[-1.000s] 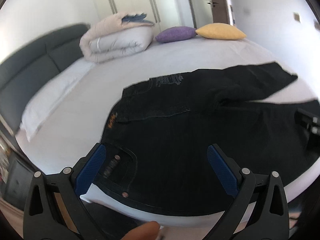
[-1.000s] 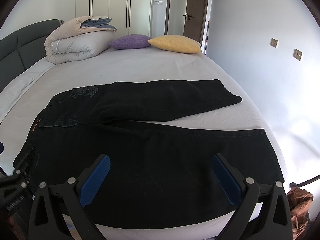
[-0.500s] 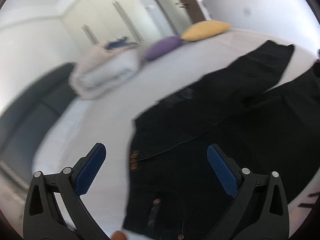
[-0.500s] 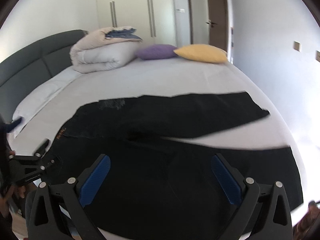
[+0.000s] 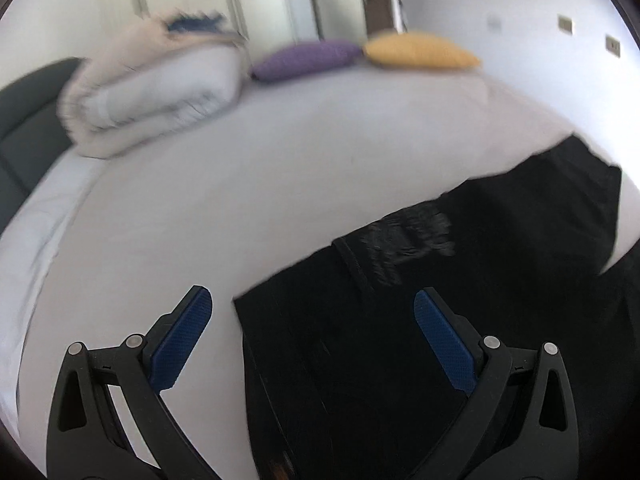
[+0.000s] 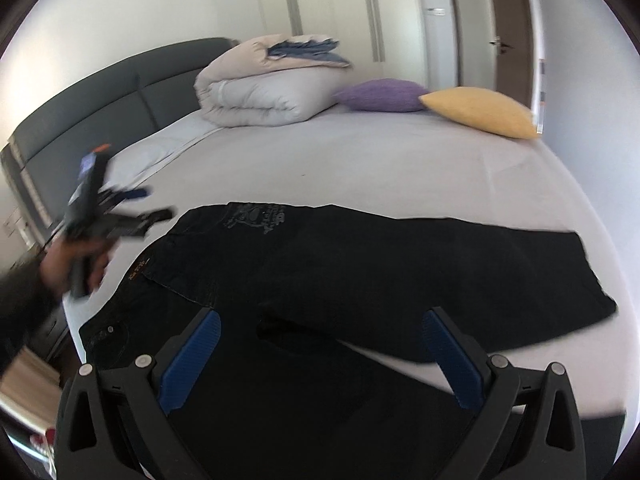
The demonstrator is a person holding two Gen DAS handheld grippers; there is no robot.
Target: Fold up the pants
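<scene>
Black pants (image 6: 360,272) lie flat on the white bed (image 6: 380,168), waistband to the left, legs spread to the right. In the left wrist view the pants (image 5: 440,300) show their waistband corner between my fingers. My left gripper (image 5: 312,336) is open and empty, above the far waistband corner. It also shows in the right wrist view (image 6: 132,210), held in a hand left of the waistband. My right gripper (image 6: 320,360) is open and empty, over the near leg by the crotch.
A folded duvet (image 6: 272,88), a purple pillow (image 6: 380,96) and a yellow pillow (image 6: 480,112) lie at the far side of the bed. A dark headboard (image 6: 100,108) runs along the left. Wardrobes and a door stand behind.
My left gripper has swung from the near waistband up and over to the far waistband corner. My right gripper has moved left along the near leg toward the crotch. The pants have not moved.
</scene>
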